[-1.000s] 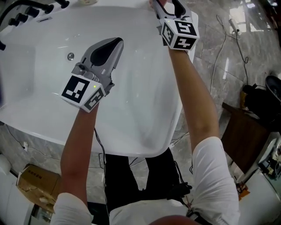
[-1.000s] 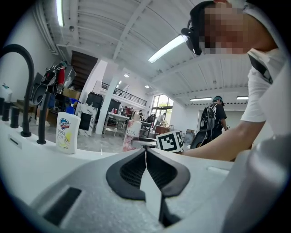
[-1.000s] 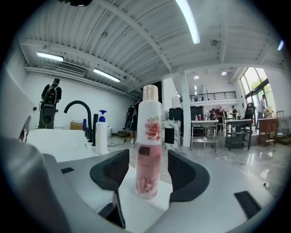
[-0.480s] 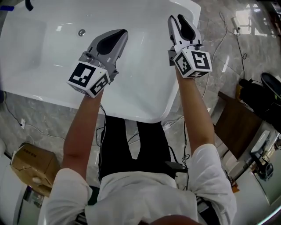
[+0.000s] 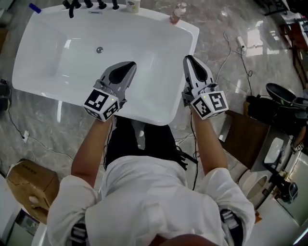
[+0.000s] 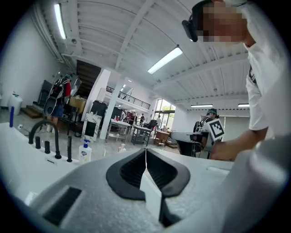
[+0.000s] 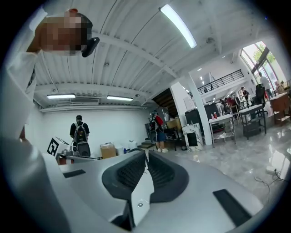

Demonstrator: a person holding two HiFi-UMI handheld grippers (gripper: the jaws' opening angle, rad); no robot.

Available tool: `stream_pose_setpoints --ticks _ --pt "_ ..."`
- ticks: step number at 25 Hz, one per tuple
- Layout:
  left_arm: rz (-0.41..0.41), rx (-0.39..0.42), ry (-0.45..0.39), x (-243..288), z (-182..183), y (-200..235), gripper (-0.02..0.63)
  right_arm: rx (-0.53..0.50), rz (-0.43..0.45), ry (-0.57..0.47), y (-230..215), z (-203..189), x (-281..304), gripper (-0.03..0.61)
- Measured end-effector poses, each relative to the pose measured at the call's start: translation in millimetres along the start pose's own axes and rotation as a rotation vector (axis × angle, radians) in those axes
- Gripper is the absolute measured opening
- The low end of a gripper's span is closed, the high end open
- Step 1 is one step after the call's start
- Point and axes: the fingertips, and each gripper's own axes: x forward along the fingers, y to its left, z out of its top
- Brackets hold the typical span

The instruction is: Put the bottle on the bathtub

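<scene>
Your left tool [image 5: 129, 66] is clenched with its jaws pressed together and nothing between them, and your right tool [image 5: 188, 60] is clenched and empty as well. You hold the left one over the near end of the white bathtub [image 5: 48, 62] and the right one by its near right rim, both pointing away from you. The bottle [image 5: 177, 12] stands on the tub's far right corner (well apart from both tools), while black taps [image 5: 89, 4] and a pump dispenser [image 6: 85, 151] sit along the far rim.
</scene>
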Motion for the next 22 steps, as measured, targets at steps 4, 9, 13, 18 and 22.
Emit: stream_pose_setpoints --ticks 4,9,13,18,22 --pt "-0.004 0.021 -0.051 -33 45 -28 0.019 -0.088 0.029 -0.005 25 60 -52 0.023" --pt "0.000 0.074 -0.140 -72 111 -46 0.018 -0.110 0.069 -0.132 50 151 -108 0.017" --pt "0.001 0.138 -0.200 -93 154 -57 0.018 -0.191 0.138 -0.241 71 202 -149 0.017" --pt "-0.003 0.242 -0.179 -110 160 -73 0.018 -0.210 0.091 -0.273 71 198 -187 0.017" --pt "0.075 0.219 -0.130 -117 142 -72 0.018 -0.161 -0.025 -0.214 51 156 -202 0.017"
